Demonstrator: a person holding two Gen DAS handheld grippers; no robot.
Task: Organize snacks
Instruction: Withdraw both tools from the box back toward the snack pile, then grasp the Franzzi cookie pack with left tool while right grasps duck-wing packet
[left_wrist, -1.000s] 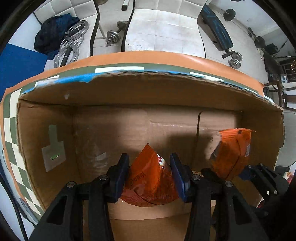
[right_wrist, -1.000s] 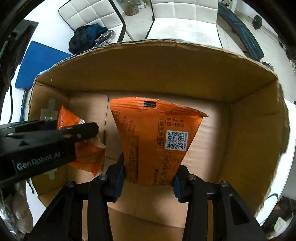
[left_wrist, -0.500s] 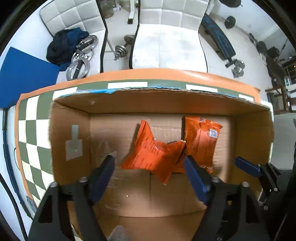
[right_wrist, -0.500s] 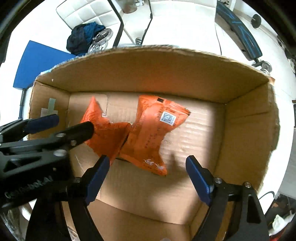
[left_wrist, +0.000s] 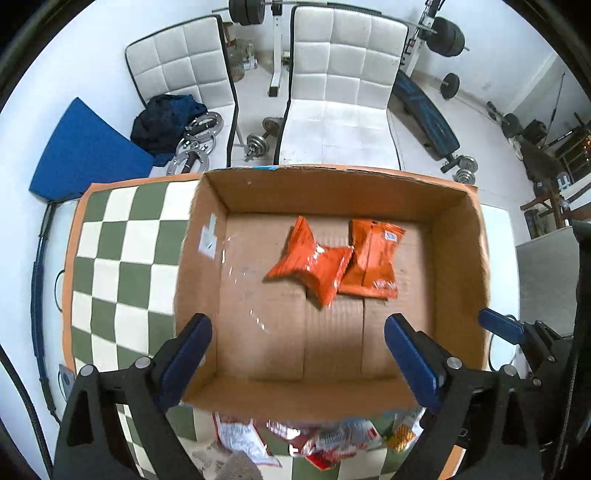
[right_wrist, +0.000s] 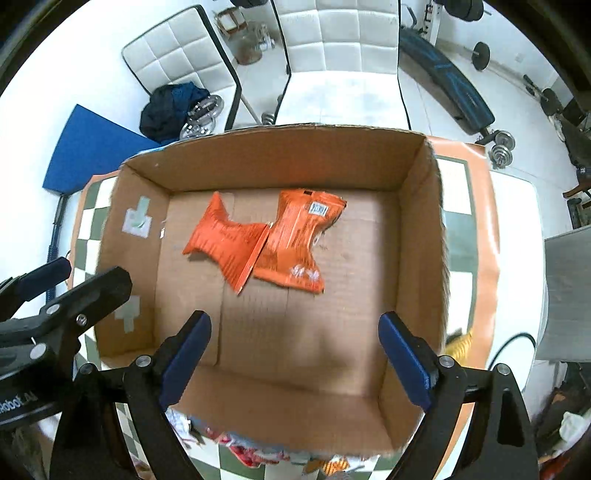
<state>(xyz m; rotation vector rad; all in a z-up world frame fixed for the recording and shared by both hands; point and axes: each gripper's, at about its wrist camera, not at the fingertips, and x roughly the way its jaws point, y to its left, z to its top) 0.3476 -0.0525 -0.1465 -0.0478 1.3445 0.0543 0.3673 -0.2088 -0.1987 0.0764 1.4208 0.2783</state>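
Observation:
Two orange snack packets lie flat, overlapping, on the floor of an open cardboard box (left_wrist: 199, 266). The left packet (left_wrist: 310, 262) partly covers the right packet (left_wrist: 373, 258). My left gripper (left_wrist: 295, 343) hangs above the box's near half, its jaws wide and still opening, with nothing between them. In the right wrist view the same left packet (right_wrist: 225, 240) and right packet (right_wrist: 295, 236) lie well beyond my right gripper (right_wrist: 295, 328). Its jaws are also opening and hold nothing, above the box (right_wrist: 417, 240).
The box sits on a green-and-white checkered cloth (left_wrist: 118, 251). A heap of loose snack packets (left_wrist: 325, 439) lies in front of the box's near wall. Beyond the table stand white chairs (left_wrist: 340, 110), with dumbbells and a blue mat (left_wrist: 81, 151) on the floor.
Both grippers let go of their orange packets, opened wide and rose out of the box. The packets dropped and now lie flat on the box floor.

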